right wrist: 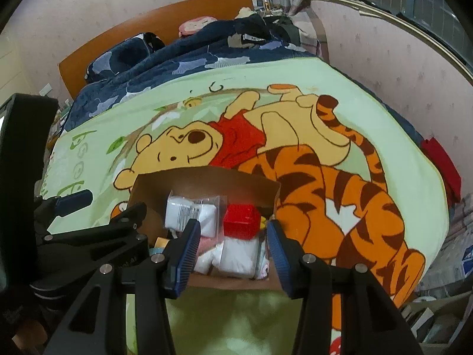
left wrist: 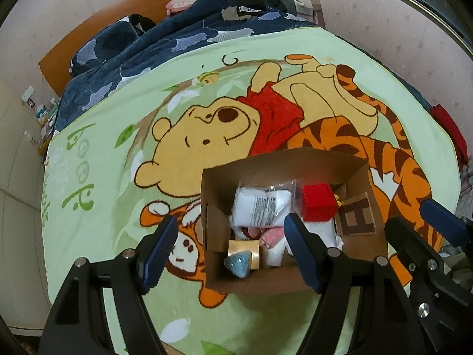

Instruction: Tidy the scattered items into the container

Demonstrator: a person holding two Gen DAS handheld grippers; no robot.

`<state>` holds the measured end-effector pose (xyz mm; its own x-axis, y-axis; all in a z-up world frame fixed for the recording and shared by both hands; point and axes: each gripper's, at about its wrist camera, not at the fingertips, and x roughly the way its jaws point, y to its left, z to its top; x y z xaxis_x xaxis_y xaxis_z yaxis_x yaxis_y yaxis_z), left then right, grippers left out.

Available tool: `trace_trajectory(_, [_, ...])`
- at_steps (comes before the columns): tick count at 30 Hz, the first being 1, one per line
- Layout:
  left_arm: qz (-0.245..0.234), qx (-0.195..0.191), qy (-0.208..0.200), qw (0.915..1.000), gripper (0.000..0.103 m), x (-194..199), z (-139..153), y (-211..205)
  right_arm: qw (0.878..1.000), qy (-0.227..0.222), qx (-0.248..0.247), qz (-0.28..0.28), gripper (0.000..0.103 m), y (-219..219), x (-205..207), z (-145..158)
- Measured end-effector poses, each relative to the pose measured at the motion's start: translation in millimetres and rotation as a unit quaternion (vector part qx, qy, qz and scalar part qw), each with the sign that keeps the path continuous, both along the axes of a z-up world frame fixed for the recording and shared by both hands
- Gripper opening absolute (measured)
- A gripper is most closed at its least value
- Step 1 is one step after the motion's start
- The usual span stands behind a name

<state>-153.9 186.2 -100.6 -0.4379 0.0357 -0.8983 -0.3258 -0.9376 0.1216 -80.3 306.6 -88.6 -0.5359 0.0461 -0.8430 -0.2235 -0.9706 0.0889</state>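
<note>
An open cardboard box (left wrist: 212, 278) sits on the bed and holds several items: a white packet with a label (left wrist: 261, 207), a red block (left wrist: 319, 201), a roll of tan tape (left wrist: 246, 251), a light blue cone (left wrist: 236, 264) and a pink and white cloth (left wrist: 273, 238). My left gripper (left wrist: 230, 245) hovers open and empty above the box's near left part. The box (right wrist: 207, 177) shows in the right wrist view with the packet (right wrist: 189, 213) and red block (right wrist: 241, 220). My right gripper (right wrist: 233, 251) is open and empty over its near edge.
The box lies on a green cartoon bear-and-tiger blanket (left wrist: 118, 177). A dark blue quilt (left wrist: 147, 50) and an orange headboard (left wrist: 118, 17) lie beyond. A red cloth (left wrist: 449, 130) sits at the right bed edge. The other gripper (left wrist: 428, 236) reaches in at the right.
</note>
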Motion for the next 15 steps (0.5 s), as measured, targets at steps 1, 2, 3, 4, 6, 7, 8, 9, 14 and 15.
trace_trajectory(1, [0.0,0.0,-0.001,1.0,0.075,2,0,0,1.0,-0.003,-0.002,-0.002,0.048,0,2,0])
trace_trajectory(2, [0.0,0.0,-0.003,1.0,0.075,5,1,0,1.0,-0.006,-0.004,-0.003,0.048,0,4,0])
trace_trajectory(3, [0.0,0.0,-0.006,1.0,0.075,7,1,-1,1.0,-0.008,-0.007,-0.004,0.048,0,7,0])
trace_trajectory(4, [0.0,0.002,-0.01,0.9999,0.075,10,1,-1,1.0,-0.011,-0.009,-0.005,0.048,1,9,1])
trace_trajectory(6, [0.001,0.006,-0.013,0.9999,0.075,17,4,-3,1.0,-0.013,-0.013,-0.008,0.048,1,15,3])
trace_trajectory(7, [0.002,0.007,-0.013,0.9999,0.075,20,5,-3,1.0,-0.013,-0.014,-0.009,0.048,1,19,5])
trace_trajectory(8, [0.002,0.008,-0.013,0.9999,0.075,24,7,-4,1.0,-0.012,-0.014,-0.01,0.048,0,22,6])
trace_trajectory(9, [0.002,0.01,-0.013,0.9999,0.075,28,10,-5,1.0,-0.013,-0.015,-0.011,0.048,0,25,8])
trace_trajectory(14, [0.003,0.018,-0.012,0.9998,0.075,49,23,-7,1.0,-0.01,-0.015,-0.014,0.048,-1,45,19])
trace_trajectory(15, [0.003,0.021,-0.011,0.9997,0.075,54,26,-7,1.0,-0.01,-0.015,-0.015,0.048,0,49,21])
